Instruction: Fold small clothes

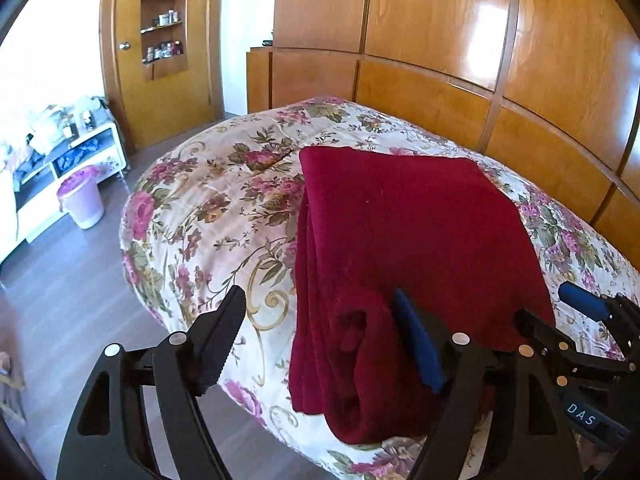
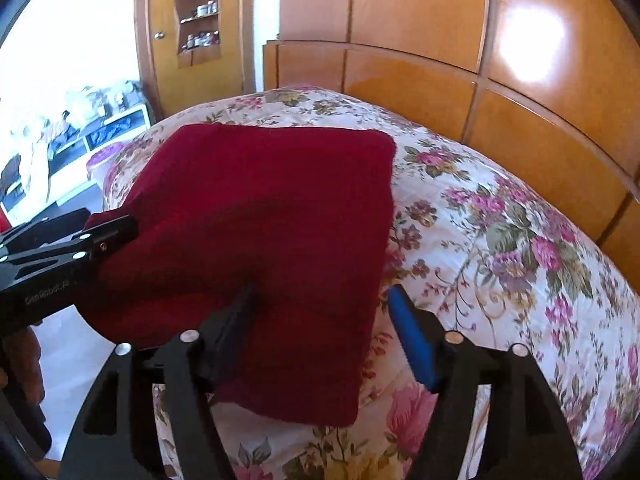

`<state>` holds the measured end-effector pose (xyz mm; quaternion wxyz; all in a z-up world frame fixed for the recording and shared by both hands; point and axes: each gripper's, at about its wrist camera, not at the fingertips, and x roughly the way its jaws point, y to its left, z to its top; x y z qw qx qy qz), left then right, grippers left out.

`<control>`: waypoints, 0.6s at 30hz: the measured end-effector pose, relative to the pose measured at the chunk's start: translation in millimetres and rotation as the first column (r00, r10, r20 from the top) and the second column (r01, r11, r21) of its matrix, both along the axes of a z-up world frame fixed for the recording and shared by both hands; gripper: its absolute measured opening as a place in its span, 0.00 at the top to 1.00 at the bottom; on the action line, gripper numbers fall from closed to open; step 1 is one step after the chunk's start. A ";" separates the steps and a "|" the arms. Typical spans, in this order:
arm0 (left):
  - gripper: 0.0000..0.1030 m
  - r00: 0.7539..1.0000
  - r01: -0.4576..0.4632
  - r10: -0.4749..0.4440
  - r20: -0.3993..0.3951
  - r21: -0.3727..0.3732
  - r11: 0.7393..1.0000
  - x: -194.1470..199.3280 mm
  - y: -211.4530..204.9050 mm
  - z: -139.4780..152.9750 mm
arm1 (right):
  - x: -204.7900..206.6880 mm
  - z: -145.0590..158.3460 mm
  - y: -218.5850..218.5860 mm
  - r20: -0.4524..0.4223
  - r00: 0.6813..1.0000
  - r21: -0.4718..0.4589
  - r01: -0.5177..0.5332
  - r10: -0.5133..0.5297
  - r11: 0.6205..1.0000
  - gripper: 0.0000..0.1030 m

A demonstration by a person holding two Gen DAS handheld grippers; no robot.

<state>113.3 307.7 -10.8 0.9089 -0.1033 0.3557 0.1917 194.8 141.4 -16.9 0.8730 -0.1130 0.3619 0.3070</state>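
Between both grippers, a folded dark-red knitted garment (image 1: 408, 232) lies on the floral quilted bedspread (image 1: 208, 208); left gripper (image 1: 320, 340) spread wide astride its rolled left edge (blue pad touching cloth); right gripper (image 2: 324, 328) wide astride its right edge.

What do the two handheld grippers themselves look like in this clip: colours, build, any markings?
Both match. The left gripper and right gripper have black skeletal frames with triangular cut-outs and silver rivets at the pivots. Each has one black ribbed finger and one blue-padded finger. White lettering shows: "DAS" on the right gripper, "GenRobot.AI" on the left. No cables visible.
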 end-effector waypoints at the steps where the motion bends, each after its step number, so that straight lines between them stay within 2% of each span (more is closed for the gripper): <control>1: 0.27 1.000 -0.004 0.004 0.006 0.001 1.000 -2.0 -1.9 1.4 | -1.6 1.0 -1.3 0.000 1.000 0.004 0.003 -0.003 1.000 0.27; 5: 0.21 1.000 -0.013 0.013 0.027 0.014 1.000 -9.6 -9.5 8.2 | -9.9 5.3 -3.6 0.020 1.000 0.000 0.012 -0.012 1.000 0.20; 12: 0.21 0.999 -0.029 0.027 0.045 0.036 0.999 -21.9 -19.4 17.1 | -21.9 10.3 -8.7 0.048 0.996 -0.003 0.069 -0.069 0.998 0.10; 14: 0.16 0.998 -0.037 0.035 0.048 0.035 0.999 -26.9 -20.8 17.9 | -26.4 12.5 -9.6 0.063 0.994 -0.006 0.088 -0.087 0.996 0.06; 18: 0.15 0.997 -0.061 0.058 0.052 0.048 0.997 -39.9 -26.2 19.5 | -39.9 18.9 -13.5 0.088 0.990 0.008 0.113 -0.113 0.994 0.03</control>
